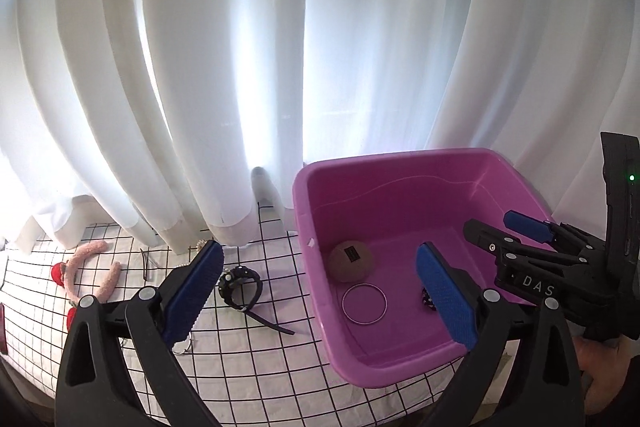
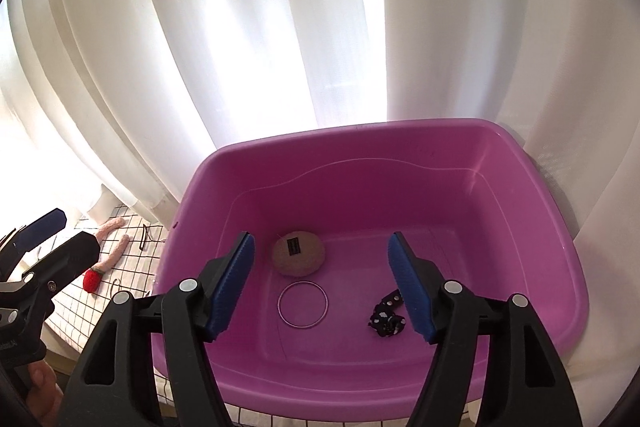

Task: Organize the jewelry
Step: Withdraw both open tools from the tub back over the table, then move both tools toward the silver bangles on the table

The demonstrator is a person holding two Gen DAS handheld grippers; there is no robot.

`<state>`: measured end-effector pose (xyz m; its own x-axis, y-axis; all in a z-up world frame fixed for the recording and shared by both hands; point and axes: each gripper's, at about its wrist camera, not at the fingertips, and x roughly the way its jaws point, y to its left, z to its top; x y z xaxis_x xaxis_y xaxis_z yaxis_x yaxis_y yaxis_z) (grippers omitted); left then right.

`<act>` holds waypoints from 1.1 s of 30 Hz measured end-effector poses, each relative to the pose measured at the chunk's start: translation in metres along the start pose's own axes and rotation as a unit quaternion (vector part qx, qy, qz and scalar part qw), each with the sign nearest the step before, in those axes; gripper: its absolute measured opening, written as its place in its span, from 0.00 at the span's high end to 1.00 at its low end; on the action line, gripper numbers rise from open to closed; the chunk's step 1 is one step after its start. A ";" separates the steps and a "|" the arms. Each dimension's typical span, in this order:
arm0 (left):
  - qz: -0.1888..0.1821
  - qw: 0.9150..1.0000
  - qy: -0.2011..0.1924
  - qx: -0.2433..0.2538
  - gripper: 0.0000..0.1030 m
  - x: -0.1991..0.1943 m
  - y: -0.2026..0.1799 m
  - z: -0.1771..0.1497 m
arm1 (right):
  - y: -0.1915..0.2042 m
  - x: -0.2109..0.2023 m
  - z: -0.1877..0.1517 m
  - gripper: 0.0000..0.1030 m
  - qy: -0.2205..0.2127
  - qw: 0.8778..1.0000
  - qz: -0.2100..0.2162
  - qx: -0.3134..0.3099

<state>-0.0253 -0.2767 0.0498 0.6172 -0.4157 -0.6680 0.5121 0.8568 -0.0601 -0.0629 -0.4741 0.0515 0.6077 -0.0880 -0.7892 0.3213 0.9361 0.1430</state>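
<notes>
A purple plastic tub [image 1: 308,211] [image 2: 192,195] stands on a grid-patterned cloth. Inside it lie a round beige pad with a black label [image 1: 351,261] [image 2: 298,253], a thin metal bangle [image 1: 364,304] [image 2: 303,303] and a black dotted scrunchie [image 2: 385,319] [image 1: 426,299]. My right gripper [image 2: 321,237] hovers over the tub, open, with nothing between its pads. My left gripper [image 1: 318,251] is open wide above the tub's left wall and holds nothing. A black studded headband [image 1: 240,285] lies on the cloth just left of the tub.
A pink fuzzy headband with red strawberries [image 1: 90,269] [image 2: 116,247] lies further left on the cloth [image 1: 248,347], with a thin dark clip [image 1: 146,263] near it. White curtains [image 1: 240,67] hang close behind everything. A person's hand [image 1: 604,379] holds the right gripper's handle.
</notes>
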 end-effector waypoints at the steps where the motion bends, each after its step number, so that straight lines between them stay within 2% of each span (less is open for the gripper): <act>1: 0.003 1.000 -0.004 -0.003 0.08 -0.004 0.008 0.000 | 0.008 -0.002 0.001 0.35 -0.005 1.000 0.000 -0.001; 9: 0.014 0.999 -0.017 -0.040 0.07 -0.032 0.085 -0.012 | 0.086 -0.008 -0.006 0.35 -0.022 0.999 0.013 -0.026; 15: 0.025 0.997 -0.015 -0.065 0.07 -0.050 0.154 -0.033 | 0.152 -0.004 -0.024 0.35 -0.019 0.999 0.018 -0.039; 19: 0.042 0.996 -0.001 -0.082 0.07 -0.059 0.208 -0.053 | 0.201 -0.001 -0.041 0.35 -0.010 0.998 0.025 -0.050; 27: 0.101 0.989 0.039 -0.103 0.07 -0.062 0.316 -0.107 | 0.278 0.023 -0.082 0.35 0.024 0.998 0.035 -0.049; 33: 0.115 0.983 0.088 -0.112 0.07 -0.039 0.362 -0.147 | 0.306 0.057 -0.115 0.35 0.061 0.997 0.032 -0.037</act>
<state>0.0482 0.0941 -0.0553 0.5780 -0.1606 -0.8000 0.2146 0.9758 -0.0408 -0.0132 -0.1533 -0.0180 0.5317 0.0109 -0.8468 0.2270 0.9615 0.1549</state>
